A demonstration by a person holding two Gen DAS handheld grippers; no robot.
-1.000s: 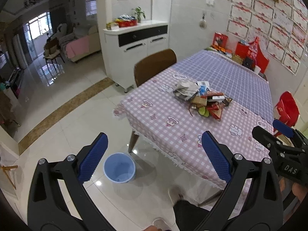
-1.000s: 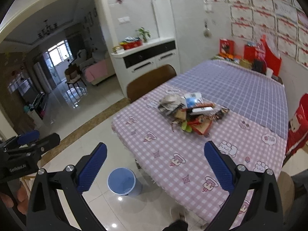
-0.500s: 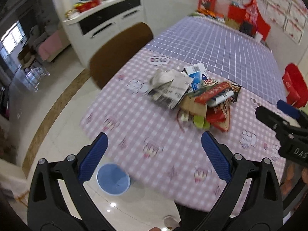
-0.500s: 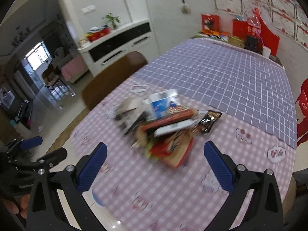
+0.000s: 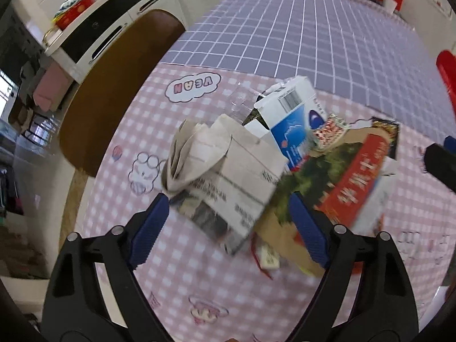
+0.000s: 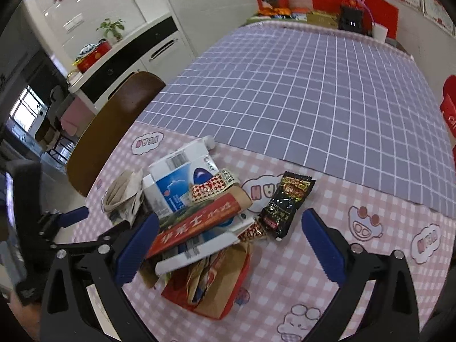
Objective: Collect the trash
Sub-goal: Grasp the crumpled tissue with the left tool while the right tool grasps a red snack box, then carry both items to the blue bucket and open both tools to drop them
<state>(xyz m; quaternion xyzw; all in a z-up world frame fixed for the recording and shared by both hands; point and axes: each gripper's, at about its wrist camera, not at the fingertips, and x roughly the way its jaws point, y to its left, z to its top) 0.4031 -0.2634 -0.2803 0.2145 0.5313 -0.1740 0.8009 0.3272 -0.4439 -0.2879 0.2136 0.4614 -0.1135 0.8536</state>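
A pile of trash lies on the pink checked tablecloth (image 5: pixel 199 285). It holds folded newspaper (image 5: pixel 228 171), a blue and white carton (image 5: pixel 293 122), a long red box (image 5: pixel 356 182) and brown paper. In the right wrist view I see the carton (image 6: pixel 176 182), the red box (image 6: pixel 196 225), a black snack packet (image 6: pixel 285 208) and a red bag (image 6: pixel 211 279). My left gripper (image 5: pixel 228 228) is open, just above the newspaper's near edge. My right gripper (image 6: pixel 228 242) is open over the pile's near side. The left gripper also shows at the left of the right wrist view (image 6: pixel 71 216).
A brown chair back (image 5: pixel 114 91) stands at the table's left side. A white sideboard (image 6: pixel 136 51) is behind it. The far half of the table has a purple grid cloth (image 6: pixel 313 91), with red boxes and bags (image 6: pixel 353 2) at its far end.
Both grippers have moved forward and down from out over the floor to just above the trash pile. The blue bin on the floor has dropped out of view. Both stay open.
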